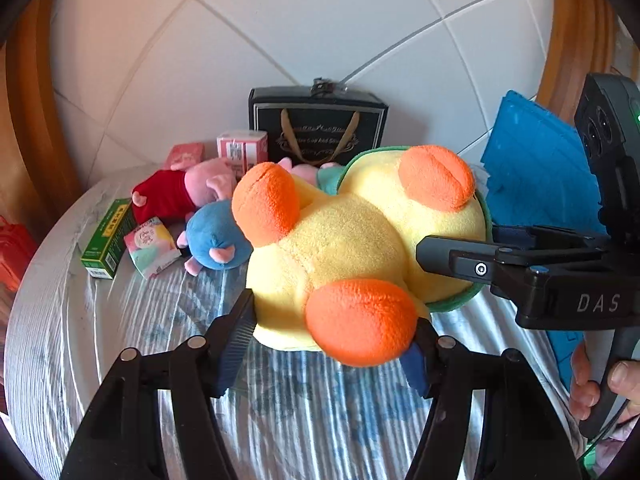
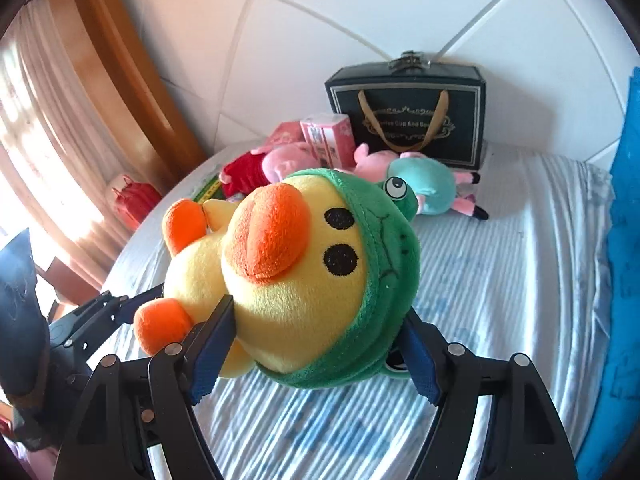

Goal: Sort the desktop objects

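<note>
A yellow plush duck (image 1: 344,240) with orange feet, an orange beak and a green frog hood is held between both grippers above the table. My left gripper (image 1: 336,340) is shut on its lower body, near an orange foot. My right gripper (image 2: 316,344) is shut on its hooded head (image 2: 320,272); it also shows in the left wrist view (image 1: 452,258), pressing on the duck from the right. The left gripper's fingers (image 2: 100,312) show at the left of the right wrist view.
The table has a blue striped cloth (image 1: 300,400). At the back lie pig plush toys: red (image 1: 176,192), blue (image 1: 212,240), teal (image 2: 428,188). Small boxes: green (image 1: 108,240), pastel (image 1: 152,248), pink (image 1: 242,148). A black gift bag (image 1: 320,128) stands against the tiled wall. A blue panel (image 1: 536,168) leans at the right.
</note>
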`<state>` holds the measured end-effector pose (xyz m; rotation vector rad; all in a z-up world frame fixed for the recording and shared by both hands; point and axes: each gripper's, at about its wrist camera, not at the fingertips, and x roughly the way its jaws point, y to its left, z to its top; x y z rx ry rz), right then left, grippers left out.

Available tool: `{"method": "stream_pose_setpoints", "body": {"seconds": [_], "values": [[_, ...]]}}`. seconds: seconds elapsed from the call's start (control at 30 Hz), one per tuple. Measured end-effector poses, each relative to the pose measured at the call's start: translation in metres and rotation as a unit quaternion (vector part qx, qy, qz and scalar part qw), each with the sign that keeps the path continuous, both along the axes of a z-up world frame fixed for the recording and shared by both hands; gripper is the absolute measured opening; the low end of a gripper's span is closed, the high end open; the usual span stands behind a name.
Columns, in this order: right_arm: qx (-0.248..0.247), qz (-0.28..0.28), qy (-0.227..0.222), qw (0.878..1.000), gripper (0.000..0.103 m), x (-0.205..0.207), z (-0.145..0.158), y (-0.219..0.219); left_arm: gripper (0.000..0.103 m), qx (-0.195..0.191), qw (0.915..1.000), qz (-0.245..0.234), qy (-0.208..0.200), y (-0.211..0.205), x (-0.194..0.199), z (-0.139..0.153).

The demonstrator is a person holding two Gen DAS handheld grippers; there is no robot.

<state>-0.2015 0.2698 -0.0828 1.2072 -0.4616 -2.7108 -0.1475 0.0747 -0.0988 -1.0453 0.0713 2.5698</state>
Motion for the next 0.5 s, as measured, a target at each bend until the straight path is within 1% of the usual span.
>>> {"method": "stream_pose_setpoints", "body": {"seconds": [0.07, 0.1, 0.13, 0.17, 0.2, 0.23, 0.27, 0.37, 0.4, 0.43, 0.47, 0.5], "values": [[0.007, -0.008, 0.022, 1.0, 0.074, 0.026, 0.023, -0.001, 0.054, 0.006, 0.9996, -0.009, 0.025, 0.005, 0.023, 0.019], [0.008, -0.007, 0.033, 0.999, 0.063, 0.041, 0.033, -0.001, 0.05, 0.01, 0.9993, -0.019, 0.032, 0.009, 0.034, 0.028], [0.001, 0.0, 0.047, 0.999, 0.041, 0.055, 0.043, -0.001, 0.05, 0.014, 0.999, -0.025, 0.035, 0.014, 0.043, 0.035], [-0.007, 0.005, 0.058, 0.998, 0.035, 0.067, 0.052, -0.001, 0.05, 0.02, 0.9986, -0.032, 0.038, 0.02, 0.052, 0.042], [0.002, -0.009, 0.057, 0.998, 0.035, 0.075, 0.058, -0.001, 0.05, 0.018, 0.9981, -0.039, 0.044, 0.027, 0.06, 0.045], [0.013, -0.026, 0.041, 0.999, 0.036, 0.079, 0.06, 0.001, 0.05, -0.001, 0.9982, -0.037, 0.047, 0.036, 0.065, 0.046], [0.013, -0.033, 0.032, 0.999, 0.036, 0.084, 0.06, 0.004, 0.05, -0.012, 0.9981, -0.036, 0.049, 0.041, 0.07, 0.046], [0.018, -0.05, 0.018, 0.998, 0.038, 0.101, 0.05, 0.016, 0.05, -0.002, 0.9995, -0.024, 0.022, 0.037, 0.077, 0.034], [0.018, -0.055, 0.008, 0.998, 0.044, 0.108, 0.043, 0.019, 0.053, -0.002, 0.9998, -0.016, 0.008, 0.033, 0.077, 0.026], [0.015, -0.057, -0.004, 0.998, 0.055, 0.111, 0.034, 0.023, 0.06, -0.003, 1.0, -0.005, -0.006, 0.028, 0.076, 0.016], [0.014, -0.06, -0.015, 0.998, 0.062, 0.114, 0.024, 0.027, 0.063, -0.007, 0.9997, 0.007, -0.022, 0.024, 0.075, 0.006], [0.013, -0.063, -0.027, 0.998, 0.079, 0.117, 0.014, 0.03, 0.064, -0.007, 0.999, 0.019, -0.04, 0.02, 0.073, -0.004]]}}
